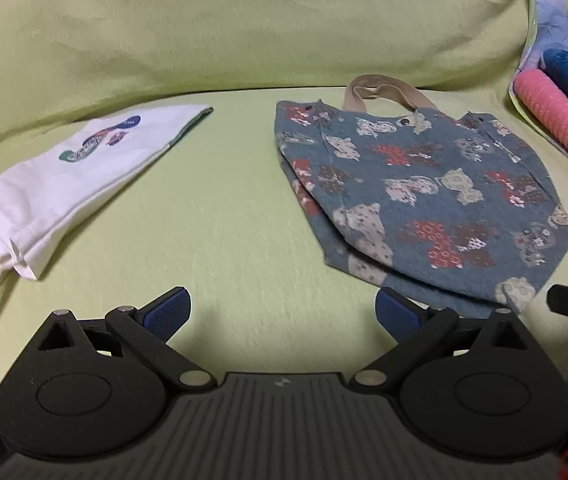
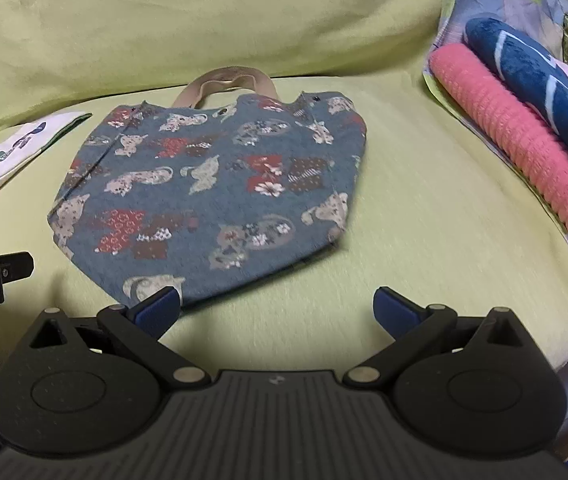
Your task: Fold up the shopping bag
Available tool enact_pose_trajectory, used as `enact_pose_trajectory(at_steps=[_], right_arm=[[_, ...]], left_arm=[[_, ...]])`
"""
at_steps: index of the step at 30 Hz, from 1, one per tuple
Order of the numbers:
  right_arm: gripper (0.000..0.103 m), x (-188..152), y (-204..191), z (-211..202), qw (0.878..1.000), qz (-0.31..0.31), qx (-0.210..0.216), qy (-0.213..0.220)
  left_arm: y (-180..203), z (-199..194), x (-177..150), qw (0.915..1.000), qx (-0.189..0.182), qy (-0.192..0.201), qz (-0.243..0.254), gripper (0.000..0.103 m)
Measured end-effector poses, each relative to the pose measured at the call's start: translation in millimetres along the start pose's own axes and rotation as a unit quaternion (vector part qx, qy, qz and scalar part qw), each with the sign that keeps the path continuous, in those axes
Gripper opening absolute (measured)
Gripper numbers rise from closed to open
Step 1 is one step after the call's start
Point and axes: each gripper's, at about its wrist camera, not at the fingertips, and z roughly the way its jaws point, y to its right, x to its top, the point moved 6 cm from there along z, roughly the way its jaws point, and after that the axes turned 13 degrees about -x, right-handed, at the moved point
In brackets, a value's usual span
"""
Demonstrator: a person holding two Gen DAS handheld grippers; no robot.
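blue patterned bag (image 2: 212,196) flat on green sofa (image 2: 423,216), white bag (image 1: 72,176) off left, left gripper (image 1: 282,312) and right gripper (image 2: 278,308) both spread wide, holding nothing

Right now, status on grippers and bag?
Left gripper open, empty. Right gripper open, empty. Blue patterned bag flat, unfolded. White bag lies apart; nothing blocking.

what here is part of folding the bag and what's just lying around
For the job, probably:
blue patterned tote bag
left gripper, open
right gripper, open

Lying about:
white printed bag, already folded
pink rolled towel
dark blue rolled towel
green cover
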Motion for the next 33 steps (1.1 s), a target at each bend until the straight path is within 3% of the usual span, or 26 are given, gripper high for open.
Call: enact_pose_trajectory(at_steps=[9, 18, 26, 29, 33], right_arm=[[0.102, -10.6, 14.3, -6.8, 1.000, 0.013, -0.008, 0.005], [0.102, -16.0, 44.8, -2.1, 0.998, 0.053, -0.026, 0.000], [0.102, -3.1, 61.3, -17.2, 0.989, 0.116, -0.023, 0.093], [0.102, 4.5, 55.0, -15.0, 0.988, 0.110, -0.011, 0.107], [0.102, 31.0, 41.7, -1.2, 0.993, 0.066, -0.003, 0.099]], left_arm=[[27.2, 3.3, -10.5, 0.9994, -0.031, -0.014, 0.005, 0.100], [37.4, 8.2, -6.8, 0.9993, -0.033, -0.016, 0.004, 0.099], [2.7, 0.6, 16.2, 0.9977, -0.039, 0.006, -0.055, 0.096], [-10.9, -2.1, 25.1, 0.9961, -0.041, 0.013, -0.077, 0.097], [-30.8, 24.2, 48.7, 0.9843, -0.113, -0.006, -0.136, 0.096]])
